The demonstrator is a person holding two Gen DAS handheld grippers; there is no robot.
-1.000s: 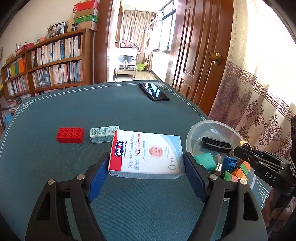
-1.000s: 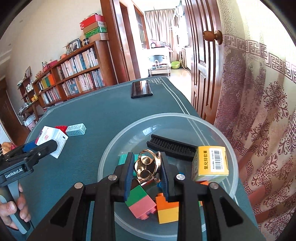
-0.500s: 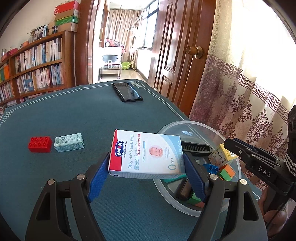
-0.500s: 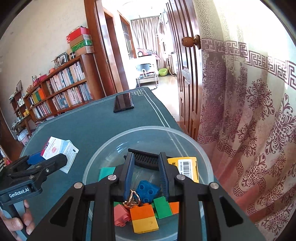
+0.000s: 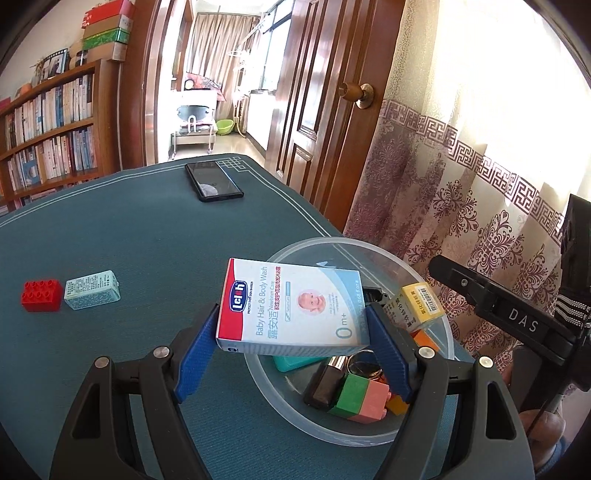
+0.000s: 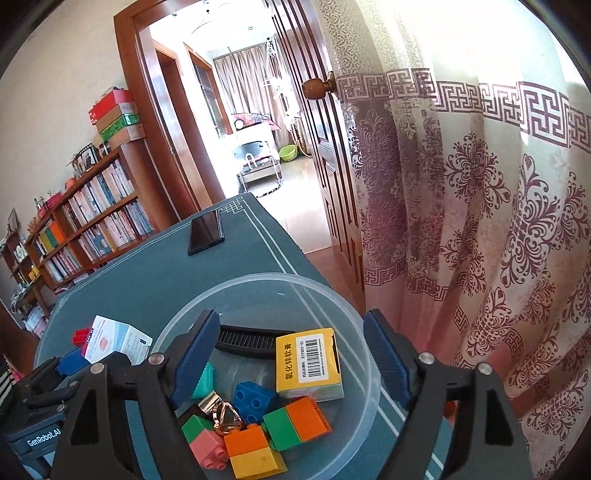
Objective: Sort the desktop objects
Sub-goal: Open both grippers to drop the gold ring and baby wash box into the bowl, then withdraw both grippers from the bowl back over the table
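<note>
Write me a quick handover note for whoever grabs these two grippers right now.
Left gripper: shut on the baby wash box, held over the near rim of the clear bowl.
Right gripper: open, empty, above the bowl.
Done: blocks, yellow box, comb and gold clip are in the bowl.
Left: drop the baby wash box in, then fetch the red block and small pale box from the table.

A wooden bookshelf [image 5: 48,140] packed with books lines the left wall, with stacked boxes [image 5: 105,35] on top. A dark wooden door [image 5: 325,99] with a round knob [image 5: 356,94] stands open at the far right, showing a sunlit room beyond (drawn drapes at its far end). A patterned curtain [image 6: 480,206] glows with daylight on the right. The bench [image 5: 129,229] is covered in teal.
</note>
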